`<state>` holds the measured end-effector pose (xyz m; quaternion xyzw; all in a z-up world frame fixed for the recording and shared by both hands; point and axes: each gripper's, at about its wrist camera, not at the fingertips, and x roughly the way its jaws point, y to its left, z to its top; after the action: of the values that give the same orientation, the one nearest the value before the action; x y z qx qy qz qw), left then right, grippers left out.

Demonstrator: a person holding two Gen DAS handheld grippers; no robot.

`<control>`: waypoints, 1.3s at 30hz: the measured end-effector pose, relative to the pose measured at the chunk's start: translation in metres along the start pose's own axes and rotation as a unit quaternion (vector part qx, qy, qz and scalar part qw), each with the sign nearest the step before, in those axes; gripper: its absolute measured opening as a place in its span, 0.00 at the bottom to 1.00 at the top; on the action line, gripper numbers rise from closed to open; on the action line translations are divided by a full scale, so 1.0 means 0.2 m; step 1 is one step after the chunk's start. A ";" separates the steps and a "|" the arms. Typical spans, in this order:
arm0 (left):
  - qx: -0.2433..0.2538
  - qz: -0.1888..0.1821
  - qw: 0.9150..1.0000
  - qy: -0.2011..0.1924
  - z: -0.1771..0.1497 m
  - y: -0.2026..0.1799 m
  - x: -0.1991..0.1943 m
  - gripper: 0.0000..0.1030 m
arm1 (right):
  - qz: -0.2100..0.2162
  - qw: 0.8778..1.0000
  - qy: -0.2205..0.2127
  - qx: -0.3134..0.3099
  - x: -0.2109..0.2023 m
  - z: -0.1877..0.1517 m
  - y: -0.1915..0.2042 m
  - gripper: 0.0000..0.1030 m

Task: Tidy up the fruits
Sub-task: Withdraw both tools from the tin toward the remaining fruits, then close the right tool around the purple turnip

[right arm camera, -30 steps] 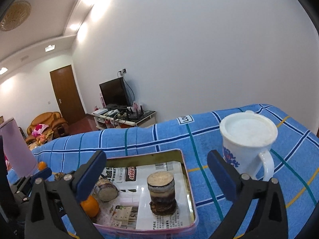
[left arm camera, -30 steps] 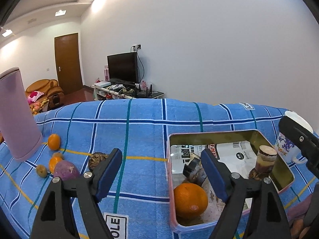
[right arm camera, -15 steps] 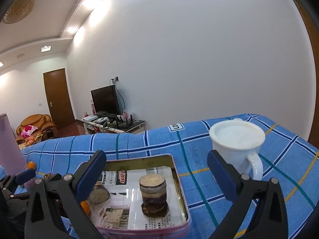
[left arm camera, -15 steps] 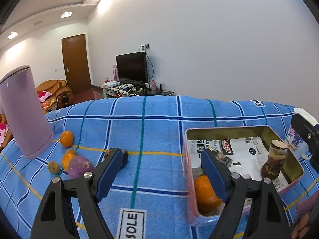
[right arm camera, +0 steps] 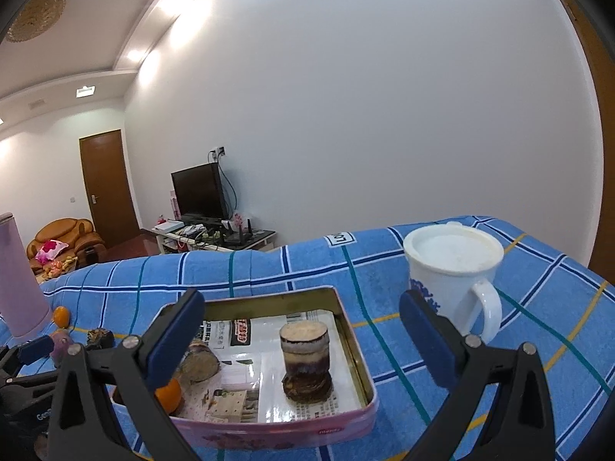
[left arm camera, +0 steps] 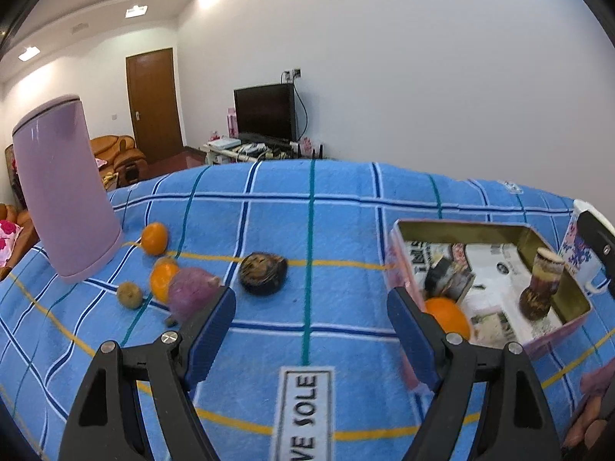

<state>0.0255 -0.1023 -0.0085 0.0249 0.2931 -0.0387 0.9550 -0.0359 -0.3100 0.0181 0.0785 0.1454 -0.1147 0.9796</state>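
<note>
A pink tin (left arm camera: 559, 332) (right arm camera: 348, 317) lined with newspaper holds an orange (left arm camera: 447, 317) (right arm camera: 169, 393), a brown cut piece (right arm camera: 198, 361) and an upright sugarcane chunk (left arm camera: 540, 284) (right arm camera: 305, 361). Left of it on the blue cloth lie a dark round fruit (left arm camera: 263, 272), a purple fruit (left arm camera: 190, 292), two oranges (left arm camera: 155, 238) (left arm camera: 161, 276) and a small brown fruit (left arm camera: 130, 295). My left gripper (left arm camera: 311, 330) is open and empty, hovering between the loose fruits and the tin. My right gripper (right arm camera: 301, 330) is open and empty above the tin.
A tall purple cup (left arm camera: 65, 196) stands at the far left beside the loose fruits. A white lidded mug (right arm camera: 453, 272) stands right of the tin. The blue checked cloth (left arm camera: 307, 211) covers the table; a TV and sofa are beyond.
The left gripper has swung left, away from over the tin toward the loose fruits. The right gripper has shifted a little and stays open.
</note>
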 end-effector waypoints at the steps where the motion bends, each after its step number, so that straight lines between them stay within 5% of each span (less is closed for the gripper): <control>1: 0.001 0.001 1.000 0.003 0.00 0.01 0.00 0.80 | -0.004 1.000 -0.001 0.000 -0.01 0.00 0.01 1.00; 25: 0.018 0.035 0.999 0.013 -0.01 0.44 0.05 0.80 | 0.026 0.999 0.044 -0.014 -0.09 -0.11 0.38 1.00; 33: -0.045 0.037 0.997 0.045 0.02 0.75 0.16 0.80 | 0.060 0.995 0.063 -0.042 -0.06 -0.15 0.65 1.00; 39: -0.093 0.074 0.991 0.057 0.07 1.01 0.21 0.80 | 0.087 0.990 0.084 -0.072 -0.01 -0.18 0.87 1.00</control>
<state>0.0855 0.0947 -0.0142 -0.0402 0.3464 0.0614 0.9352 -0.0035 -0.1350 0.0046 0.0292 0.2272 -0.0111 0.9733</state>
